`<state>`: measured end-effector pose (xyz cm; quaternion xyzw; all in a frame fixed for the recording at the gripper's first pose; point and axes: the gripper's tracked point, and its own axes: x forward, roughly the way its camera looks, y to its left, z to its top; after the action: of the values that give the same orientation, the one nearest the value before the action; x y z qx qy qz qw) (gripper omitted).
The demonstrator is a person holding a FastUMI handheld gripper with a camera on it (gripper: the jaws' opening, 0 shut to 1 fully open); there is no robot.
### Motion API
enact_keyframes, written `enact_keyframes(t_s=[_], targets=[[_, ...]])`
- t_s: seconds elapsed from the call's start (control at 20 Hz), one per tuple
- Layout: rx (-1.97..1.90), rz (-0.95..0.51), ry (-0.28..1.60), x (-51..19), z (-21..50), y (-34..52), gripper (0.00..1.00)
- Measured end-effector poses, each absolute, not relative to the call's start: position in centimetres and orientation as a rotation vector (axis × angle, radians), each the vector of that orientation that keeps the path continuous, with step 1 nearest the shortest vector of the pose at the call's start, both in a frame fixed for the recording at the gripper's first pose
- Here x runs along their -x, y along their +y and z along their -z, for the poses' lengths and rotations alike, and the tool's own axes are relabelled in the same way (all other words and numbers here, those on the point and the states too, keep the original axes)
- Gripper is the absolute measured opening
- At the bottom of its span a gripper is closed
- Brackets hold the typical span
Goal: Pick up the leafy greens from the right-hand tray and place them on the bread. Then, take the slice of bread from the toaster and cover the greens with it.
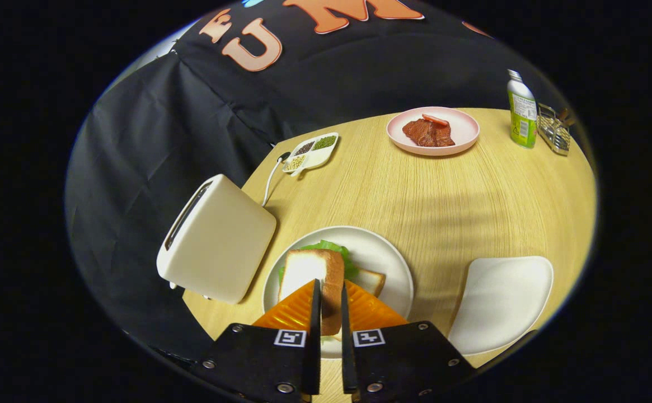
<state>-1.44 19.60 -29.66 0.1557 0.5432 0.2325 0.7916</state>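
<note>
The gripper (pixel 330 305) is clenched on the bread slice (pixel 313 274), held edgewise over the leafy greens (pixel 334 250) on the round plate (pixel 384 252) near the table's front edge; judged light, soft, crushable, so grip lightly at the crust edges.

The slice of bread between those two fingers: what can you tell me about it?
The slice of bread is thick, with a pale face and a tan crust down its edge. It stands on edge, clamped between the gripper's two fingers, over the round white plate. Leafy greens poke out behind it, and a second slice lies on the plate beside it. The cream toaster stands just next to the plate.
</note>
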Motion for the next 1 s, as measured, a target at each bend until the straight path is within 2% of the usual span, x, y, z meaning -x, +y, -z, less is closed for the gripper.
enact_keyframes(t_s=[0.05,0.1,0.2,0.35,0.6,0.8,1.0], targets=[[-0.293,-0.495,1.150,1.4,30.0,19.1,0.18],[-0.247,-0.491,1.139,1.3,30.6,18.7,0.25],[-0.182,-0.480,1.113,1.5,31.1,17.9,0.33],[-0.077,-0.422,1.022,0.0,30.9,15.9,0.40],[0.036,-0.333,0.756,-3.2,25.8,12.9,0.69],[0.031,-0.267,0.541,-4.6,19.2,10.4,0.79],[0.096,-0.172,0.344,-4.7,12.4,7.6,0.84]])
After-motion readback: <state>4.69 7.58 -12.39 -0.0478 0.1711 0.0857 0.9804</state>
